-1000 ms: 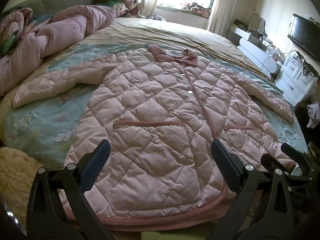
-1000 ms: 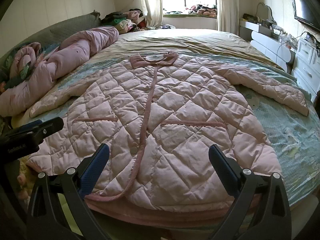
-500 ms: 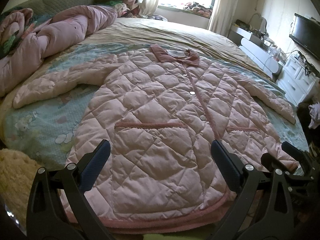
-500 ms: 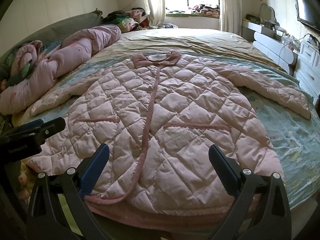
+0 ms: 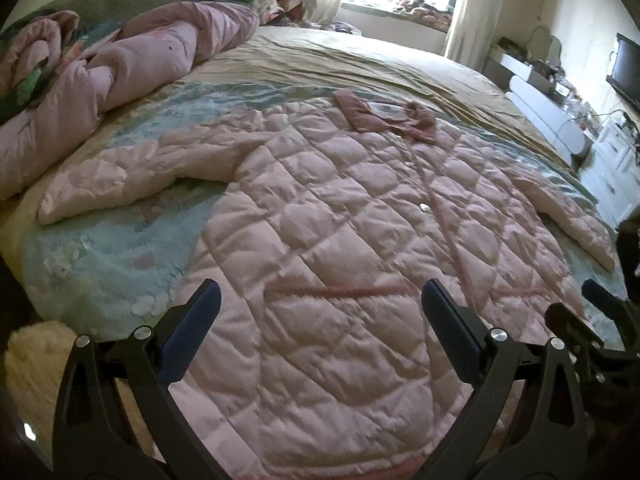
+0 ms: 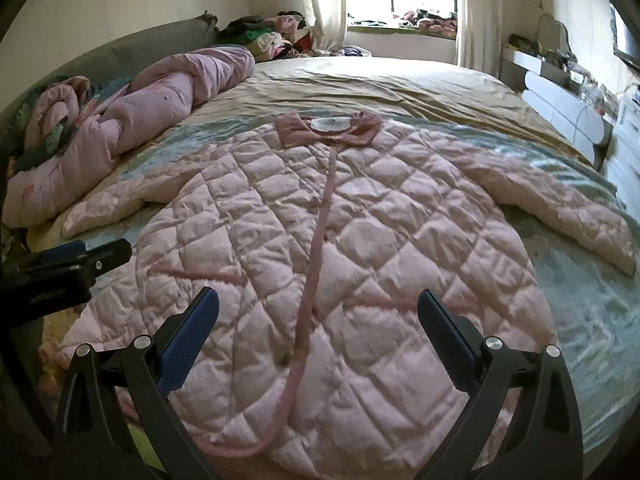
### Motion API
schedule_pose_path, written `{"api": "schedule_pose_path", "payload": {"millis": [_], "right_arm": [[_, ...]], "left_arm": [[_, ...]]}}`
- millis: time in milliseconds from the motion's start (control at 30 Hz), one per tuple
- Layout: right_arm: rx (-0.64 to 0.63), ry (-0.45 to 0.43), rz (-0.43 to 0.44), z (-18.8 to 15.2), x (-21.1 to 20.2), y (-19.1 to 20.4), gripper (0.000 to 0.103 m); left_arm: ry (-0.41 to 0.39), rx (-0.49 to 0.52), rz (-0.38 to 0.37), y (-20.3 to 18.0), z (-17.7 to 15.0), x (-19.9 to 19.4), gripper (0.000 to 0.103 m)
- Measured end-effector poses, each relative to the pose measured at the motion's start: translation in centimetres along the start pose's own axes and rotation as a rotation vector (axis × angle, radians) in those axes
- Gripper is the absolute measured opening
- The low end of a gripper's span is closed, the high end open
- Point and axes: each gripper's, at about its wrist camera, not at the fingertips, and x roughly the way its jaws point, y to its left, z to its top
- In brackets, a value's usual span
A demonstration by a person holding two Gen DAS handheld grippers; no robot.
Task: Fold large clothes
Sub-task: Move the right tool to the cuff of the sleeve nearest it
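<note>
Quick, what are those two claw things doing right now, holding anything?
Left gripper: jaws wide open, holding nothing, above the pink quilted coat.
Right gripper: jaws wide open, holding nothing, above the same coat.

No legible text was found — faint pale lettering was seen on the left gripper (image 6: 68,268) in the right wrist view, but it was too blurred to be read.

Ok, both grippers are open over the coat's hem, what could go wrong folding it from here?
1. The pink quilted coat looks puffy and slick; a shallow pinch may slip.
2. Its hem lies at the bed edge, so the bulk might slide off.
3. The spread sleeve could drag and bunch.
</note>
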Motion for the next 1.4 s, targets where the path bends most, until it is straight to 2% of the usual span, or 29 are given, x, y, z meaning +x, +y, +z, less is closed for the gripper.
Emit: {"api": "schedule_pose_path", "payload": {"millis": [133,333,533,833,1233,1400], "right_arm": [[0.002,0.005,0.021,2.1,1.2,0.1,0.099],[-0.020,-0.061,0.034,5.6,2.0,0.6,0.099],[-0.015,-0.081,0.041,9.2,3.1,0.4,0.099],[0.010,-0.091,0.007,12.1,5.3,-0.8,0.099],[0.109,-0.085,-0.030,15.6,8.6,-5.4,0.099],[0.166,-0.085,-0.117,16.5,10.0,-8.8,0.099]], "left_arm": [[0.003,-0.017,0.016,0.7,1.8,0.8,0.094],[-0.007,-0.029,0.023,1.1,4.7,1.9,0.094],[-0.016,-0.028,0.009,0.5,7.4,2.7,0.094],[-0.016,-0.036,-0.004,-0.5,11.3,4.7,0.094],[-0.013,-0.030,-0.013,-1.9,15.6,7.9,0.094],[-0.009,-0.029,-0.020,-2.6,16.8,9.4,0.094]]}}
